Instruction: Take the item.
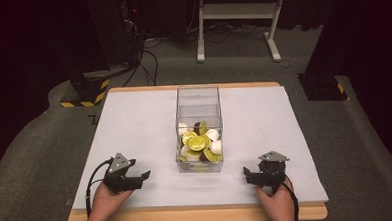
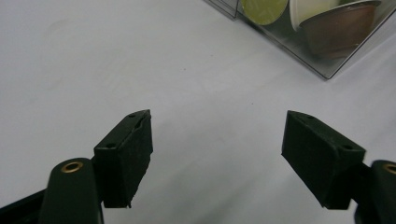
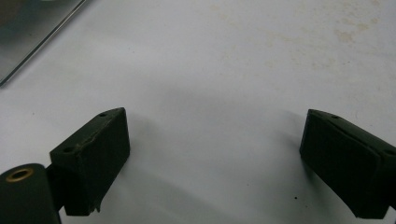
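A person is standing at the near edge of a white-topped table [image 1: 134, 123], one gripper in each hand, both resting low on the surface. From the high view, the left gripper [image 1: 137, 180] is sitting near the front left of the table and the right gripper [image 1: 252, 177] near the front right, with a clear plastic box [image 1: 197, 103] standing between them, set a little farther back along the table's middle. The box is holding a heap of coffee capsules [image 1: 199, 143] in its near half: several yellow-green foil tops, some white ones and a brown one. Its far half is looking bare.

The left gripper view is showing something the overhead one cannot: the left gripper [image 2: 217, 154] with its jaws spread wide and nothing between them but bare tabletop, and, at the upper right, the near corner of the box [image 2: 322, 70] with a brown capsule [image 2: 338, 28] pressed against the wall beside a green lid [image 2: 264, 9].

The right gripper view is showing the right gripper [image 3: 215, 158] likewise standing wide apart over bare table, where faint brownish stains [image 3: 345, 35] are marking the surface. A sliver of the box's edge [image 3: 42, 37] is crossing the upper left corner.

Beyond the table, the high view is taking in grey carpet [image 1: 31, 157] and a white stand's legs [image 1: 237, 11].
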Demonstrator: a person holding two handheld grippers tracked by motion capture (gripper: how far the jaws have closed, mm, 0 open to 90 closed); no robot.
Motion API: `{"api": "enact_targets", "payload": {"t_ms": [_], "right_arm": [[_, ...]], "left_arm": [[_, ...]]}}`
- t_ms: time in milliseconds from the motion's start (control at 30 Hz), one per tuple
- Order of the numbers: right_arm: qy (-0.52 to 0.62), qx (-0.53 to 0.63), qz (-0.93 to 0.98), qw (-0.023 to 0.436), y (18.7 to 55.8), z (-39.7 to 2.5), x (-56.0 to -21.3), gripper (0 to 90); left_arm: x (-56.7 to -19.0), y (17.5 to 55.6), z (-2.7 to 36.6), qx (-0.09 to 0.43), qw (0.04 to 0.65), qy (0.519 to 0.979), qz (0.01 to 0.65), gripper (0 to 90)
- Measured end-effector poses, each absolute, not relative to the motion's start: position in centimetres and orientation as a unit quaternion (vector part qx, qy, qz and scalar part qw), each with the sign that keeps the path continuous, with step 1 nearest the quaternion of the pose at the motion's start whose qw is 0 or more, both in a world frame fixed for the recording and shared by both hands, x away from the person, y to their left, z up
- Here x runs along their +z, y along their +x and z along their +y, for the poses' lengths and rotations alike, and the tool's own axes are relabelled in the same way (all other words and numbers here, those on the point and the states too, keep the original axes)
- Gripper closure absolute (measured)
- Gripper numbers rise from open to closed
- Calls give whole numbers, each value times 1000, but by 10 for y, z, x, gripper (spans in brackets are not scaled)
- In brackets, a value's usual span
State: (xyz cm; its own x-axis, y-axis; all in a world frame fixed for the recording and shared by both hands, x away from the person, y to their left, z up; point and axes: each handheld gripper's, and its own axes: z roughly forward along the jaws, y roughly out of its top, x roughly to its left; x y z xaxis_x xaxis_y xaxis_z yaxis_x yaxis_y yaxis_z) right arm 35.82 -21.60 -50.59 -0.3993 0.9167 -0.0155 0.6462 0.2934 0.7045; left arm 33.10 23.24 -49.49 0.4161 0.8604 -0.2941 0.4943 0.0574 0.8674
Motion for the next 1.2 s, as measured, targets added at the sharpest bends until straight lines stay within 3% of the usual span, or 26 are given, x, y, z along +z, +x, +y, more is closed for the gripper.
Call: {"api": "enact_targets", "payload": {"t_ms": [1200], "right_arm": [[504,315,776,213,359,-216,-506,81]], "left_arm": [[-457,347,182,141,552,660,489,266]]}}
